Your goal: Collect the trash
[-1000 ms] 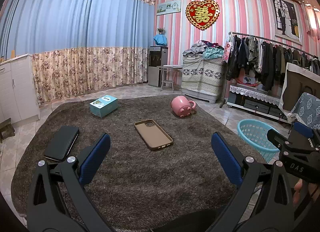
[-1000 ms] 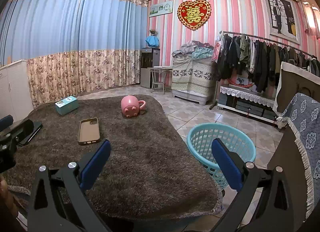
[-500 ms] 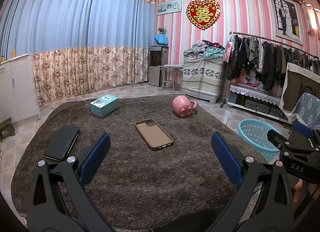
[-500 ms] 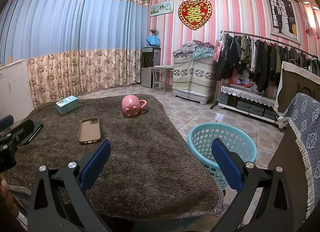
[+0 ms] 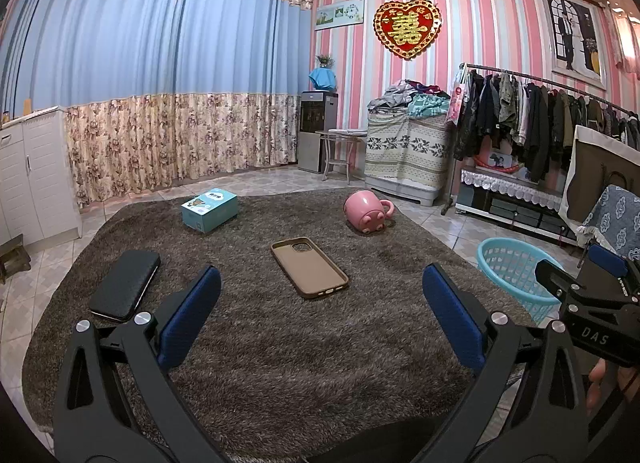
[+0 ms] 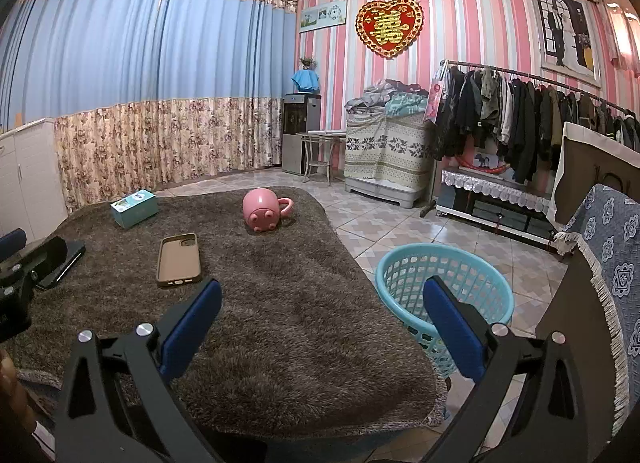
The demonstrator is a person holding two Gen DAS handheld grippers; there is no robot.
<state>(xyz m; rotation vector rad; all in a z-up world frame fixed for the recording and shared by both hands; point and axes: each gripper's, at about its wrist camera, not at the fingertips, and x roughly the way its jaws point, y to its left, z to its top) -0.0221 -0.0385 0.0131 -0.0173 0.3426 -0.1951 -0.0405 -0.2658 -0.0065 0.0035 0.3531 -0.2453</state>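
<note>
On the brown shaggy rug (image 5: 280,343) lie a tan phone case (image 5: 309,267) (image 6: 179,260), a black wallet-like case (image 5: 125,285) (image 6: 60,263), a teal box (image 5: 209,209) (image 6: 134,208) and a pink pig mug (image 5: 366,216) (image 6: 262,215) tipped on its side. A light blue plastic basket (image 5: 516,277) (image 6: 444,291) stands on the tiles just off the rug's right edge. My left gripper (image 5: 320,315) hangs open above the near rug, short of the phone case. My right gripper (image 6: 320,319) is open too, over the rug's right edge beside the basket. Neither holds anything.
A white cabinet (image 5: 32,175) stands at the left, a clothes rack (image 5: 552,123) and a covered chest (image 5: 406,155) at the right wall. A water dispenser (image 5: 318,131) and stool stand at the back. A chair with blue cloth (image 6: 608,263) is close on the right.
Both views have shifted only slightly; the grippers stay open and nothing on the rug has moved.
</note>
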